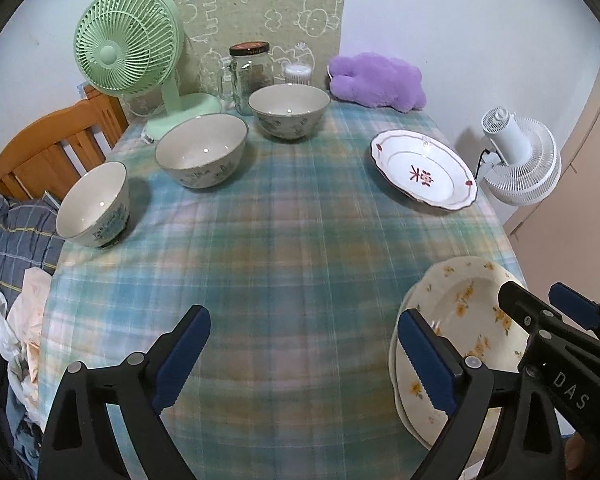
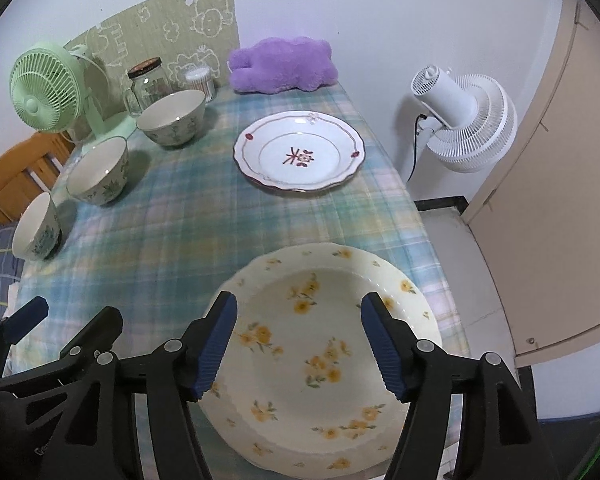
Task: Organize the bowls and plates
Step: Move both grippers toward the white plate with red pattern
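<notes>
Left gripper [image 1: 304, 352]: jaws spread wide over bare tablecloth, nothing between them; near edge of the table, left of the flowered plates.
Right gripper [image 2: 298, 344]: jaws apart, hanging above the flowered plates with no pad on the rim; in the left wrist view its 2 fingers [image 1: 572, 308] show at the right edge.
Flowered plates [image 2: 312, 344]: cream, yellow blossoms, scalloped rim; in the left wrist view a 2nd rim shows under the top one, so a stack of at least 2. Near right part of the table.
White plate [image 2: 300, 152]: red motif in the middle, wavy rim; lies flat, far right, well apart from the stack.
Bowls: 3 in a slanting row along the left side, all upright and apart: far bowl [image 1: 289, 110], middle bowl [image 1: 201, 150], near bowl [image 1: 94, 204] at the left edge.
Tablecloth [image 1: 284, 232]: blue-green plaid, covers the table.
Far edge: green fan [image 1: 126, 40], glass jar [image 1: 252, 76] with dark lid, purple plush [image 1: 378, 80].
Beyond the table, right: white fan [image 2: 464, 120].
Left: wooden chair [image 1: 40, 152].
</notes>
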`<state>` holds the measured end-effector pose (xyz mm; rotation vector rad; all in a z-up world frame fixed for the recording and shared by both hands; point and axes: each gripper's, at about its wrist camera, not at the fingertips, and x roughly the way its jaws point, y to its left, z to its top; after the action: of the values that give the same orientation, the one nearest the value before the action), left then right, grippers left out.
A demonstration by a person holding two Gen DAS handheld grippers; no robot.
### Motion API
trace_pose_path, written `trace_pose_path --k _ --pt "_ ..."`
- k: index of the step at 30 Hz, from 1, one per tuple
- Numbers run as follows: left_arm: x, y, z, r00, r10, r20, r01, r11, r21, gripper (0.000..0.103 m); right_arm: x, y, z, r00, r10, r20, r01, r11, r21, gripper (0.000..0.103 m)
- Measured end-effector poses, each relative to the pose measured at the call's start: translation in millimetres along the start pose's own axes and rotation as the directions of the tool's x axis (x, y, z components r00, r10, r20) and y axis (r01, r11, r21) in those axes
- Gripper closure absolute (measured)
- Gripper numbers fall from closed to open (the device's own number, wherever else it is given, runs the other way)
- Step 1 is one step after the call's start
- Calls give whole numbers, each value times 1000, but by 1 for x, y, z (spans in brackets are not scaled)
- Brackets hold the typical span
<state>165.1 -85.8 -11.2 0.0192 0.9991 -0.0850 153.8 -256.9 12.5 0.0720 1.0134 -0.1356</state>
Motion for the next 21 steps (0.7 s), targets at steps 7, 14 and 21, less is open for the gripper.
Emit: trace_pose_path --k 7,14,21 --pt "7 -2 17 1000 -2 17 2 1000 -27 7 5 -1 19 1000 13 21 -13 1000 12 35" --pt "28 -26 48 1000 19 21 -18 999 -51 7 23 -20 51 999 30 40 -30 999 -10 35" --pt "59 -63 83 998 50 28 -48 997 -58 7 51 -52 96 996 59 61 -57 998 -34 35"
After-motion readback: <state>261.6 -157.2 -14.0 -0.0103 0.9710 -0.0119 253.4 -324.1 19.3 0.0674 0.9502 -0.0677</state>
